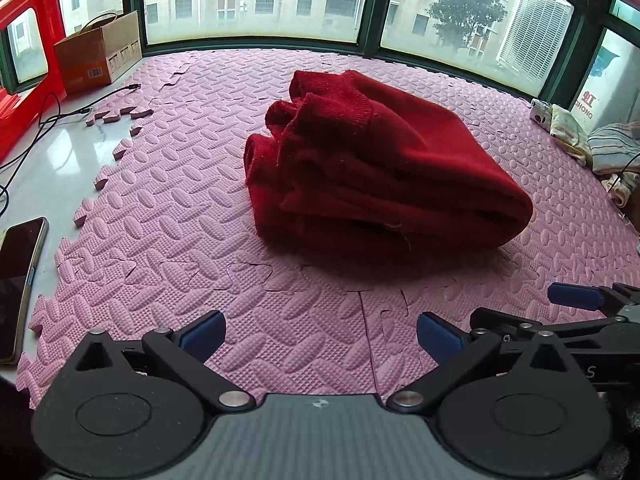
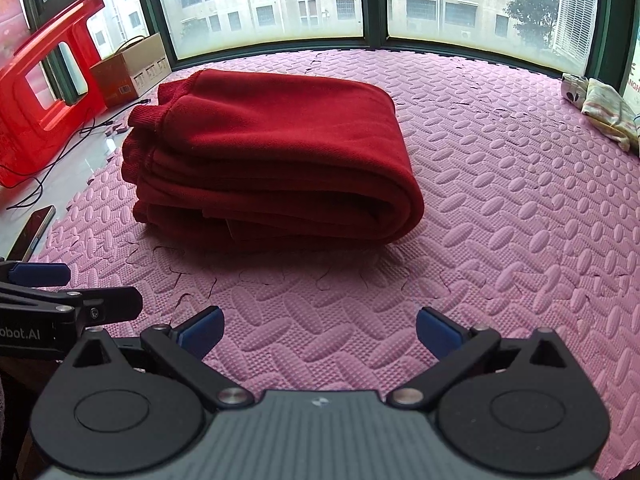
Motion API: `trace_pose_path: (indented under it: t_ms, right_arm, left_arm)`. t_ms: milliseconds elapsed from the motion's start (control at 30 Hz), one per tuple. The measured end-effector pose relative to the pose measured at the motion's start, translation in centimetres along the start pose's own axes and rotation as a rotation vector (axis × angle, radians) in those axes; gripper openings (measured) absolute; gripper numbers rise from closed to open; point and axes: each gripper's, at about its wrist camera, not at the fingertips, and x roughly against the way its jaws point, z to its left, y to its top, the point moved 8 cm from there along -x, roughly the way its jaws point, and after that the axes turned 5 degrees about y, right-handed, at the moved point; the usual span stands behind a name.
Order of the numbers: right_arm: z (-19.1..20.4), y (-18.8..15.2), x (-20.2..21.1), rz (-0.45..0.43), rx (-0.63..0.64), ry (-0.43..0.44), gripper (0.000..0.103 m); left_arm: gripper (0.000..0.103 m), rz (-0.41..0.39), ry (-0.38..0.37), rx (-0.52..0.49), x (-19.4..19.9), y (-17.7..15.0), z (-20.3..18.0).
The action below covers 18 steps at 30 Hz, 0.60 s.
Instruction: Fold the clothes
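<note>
A red knit garment (image 1: 376, 168) lies folded into a thick stack on the pink foam mat (image 1: 192, 216). It also shows in the right wrist view (image 2: 276, 160), with its cuffs at the left end. My left gripper (image 1: 320, 336) is open and empty, low over the mat in front of the stack. My right gripper (image 2: 320, 332) is open and empty too, also short of the stack. Part of the right gripper shows at the right edge of the left wrist view (image 1: 580, 300). Part of the left gripper shows at the left edge of the right wrist view (image 2: 40, 276).
A red plastic stool (image 2: 44, 92) and a cardboard box (image 1: 100, 56) stand at the left by the windows. Black cables (image 1: 60, 116) and a phone (image 1: 20, 280) lie on the bare white floor at the left. Other cloths (image 1: 600, 144) are piled at the right.
</note>
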Motion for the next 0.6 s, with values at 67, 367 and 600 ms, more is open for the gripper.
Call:
trace_pose_path:
  t_ms: [67, 367, 600]
  right_arm:
    - [0.01, -0.11, -0.03, 0.002, 0.000, 0.000, 0.103]
    - [0.04, -0.21, -0.32, 0.015, 0.007, -0.003, 0.103]
    - [0.09, -0.21, -0.52, 0.022, 0.014, -0.010, 0.103]
  left_arm:
    - [0.103, 0.002, 0.007, -0.005, -0.04, -0.09, 0.01]
    - [0.103, 0.016, 0.015, -0.003, -0.27, -0.27, 0.13]
    - [0.103, 0.024, 0.019, 0.001, -0.54, -0.27, 0.24]
